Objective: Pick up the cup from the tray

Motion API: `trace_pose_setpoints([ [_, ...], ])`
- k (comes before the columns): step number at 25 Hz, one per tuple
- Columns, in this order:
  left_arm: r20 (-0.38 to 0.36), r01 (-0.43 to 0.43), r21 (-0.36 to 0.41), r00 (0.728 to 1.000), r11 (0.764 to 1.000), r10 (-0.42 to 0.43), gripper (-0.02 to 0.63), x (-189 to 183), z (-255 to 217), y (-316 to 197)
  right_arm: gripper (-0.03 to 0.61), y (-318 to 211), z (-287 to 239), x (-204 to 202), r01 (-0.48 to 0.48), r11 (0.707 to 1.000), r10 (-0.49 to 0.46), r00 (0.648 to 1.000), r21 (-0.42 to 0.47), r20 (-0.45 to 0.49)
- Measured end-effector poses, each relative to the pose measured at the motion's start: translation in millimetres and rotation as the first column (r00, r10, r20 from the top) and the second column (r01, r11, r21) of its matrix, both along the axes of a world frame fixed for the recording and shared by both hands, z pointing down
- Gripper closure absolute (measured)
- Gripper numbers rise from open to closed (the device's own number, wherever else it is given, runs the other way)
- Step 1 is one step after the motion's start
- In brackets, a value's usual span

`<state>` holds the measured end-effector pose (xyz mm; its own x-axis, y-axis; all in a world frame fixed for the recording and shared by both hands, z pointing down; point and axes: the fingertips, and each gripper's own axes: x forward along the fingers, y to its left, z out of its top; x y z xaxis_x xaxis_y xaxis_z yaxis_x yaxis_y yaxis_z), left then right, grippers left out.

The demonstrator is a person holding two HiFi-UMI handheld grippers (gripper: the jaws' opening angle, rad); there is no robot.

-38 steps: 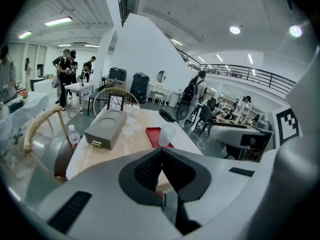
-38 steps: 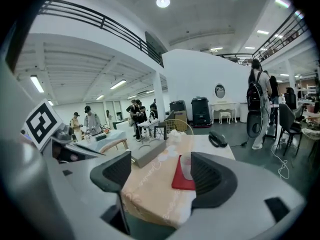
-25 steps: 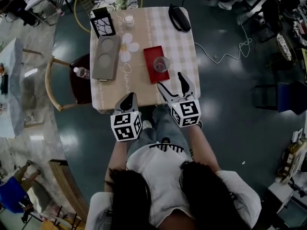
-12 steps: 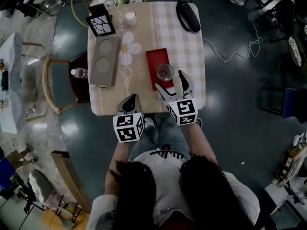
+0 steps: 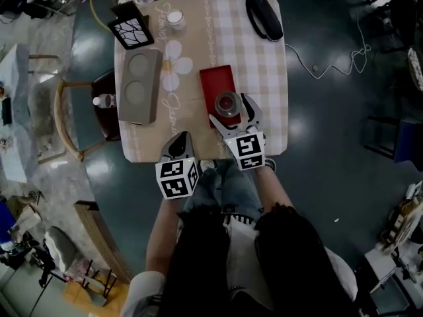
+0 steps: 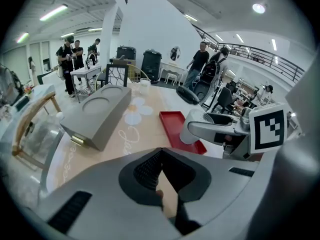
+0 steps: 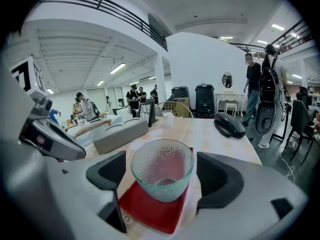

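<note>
A clear dimpled glass cup (image 7: 162, 169) stands upright on the near end of a red tray (image 7: 150, 210) on the checked tablecloth. My right gripper (image 7: 162, 175) has just been opening its jaws. They now stand wide on either side of the cup, with a gap at each pad. From the head view the cup (image 5: 227, 102) sits between the right gripper's (image 5: 233, 113) fingers on the tray (image 5: 215, 80). My left gripper (image 5: 179, 139) hovers over the table's near edge, left of the tray, shut on nothing. In the left gripper view its tips (image 6: 161, 151) meet.
A grey block with two round hollows (image 5: 137, 86) lies left of the tray. At the far end are a black handset (image 5: 264, 15), a black framed stand (image 5: 130, 32) and a small white jar (image 5: 176, 20). A wooden chair (image 5: 63, 121) stands at the table's left. People stand in the background.
Both grippers have come down and forward toward the table. The right gripper moved from short of the tray to around the cup, with its jaws spread wider.
</note>
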<state>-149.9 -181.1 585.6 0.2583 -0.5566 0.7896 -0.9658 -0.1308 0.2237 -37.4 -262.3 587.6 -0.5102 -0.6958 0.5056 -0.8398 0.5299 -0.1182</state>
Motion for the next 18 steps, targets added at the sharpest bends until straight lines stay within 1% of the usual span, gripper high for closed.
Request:
trace_pose_setpoints([
  [10,0.004,0.023,-0.037,1.0,0.999,-0.023,0.606,-2.2,13.1,-0.8,0.155,-8.3,18.7,-7.0,0.048,0.999,-0.049,0.998,-0.024,-0.038],
  [12,0.005,0.027,-0.039,1.0,0.999,-0.027,0.606,-3.2,13.2,-1.4,0.167,-9.5,19.2,-7.7,0.057,0.998,-0.058,0.998,-0.031,-0.04],
  [18,0.009,0.039,-0.036,0.999,0.999,-0.039,0.606,-8.0,12.7,-1.8,0.172,-10.2,13.4,-9.2,0.066,0.998,-0.067,0.997,-0.021,-0.027],
])
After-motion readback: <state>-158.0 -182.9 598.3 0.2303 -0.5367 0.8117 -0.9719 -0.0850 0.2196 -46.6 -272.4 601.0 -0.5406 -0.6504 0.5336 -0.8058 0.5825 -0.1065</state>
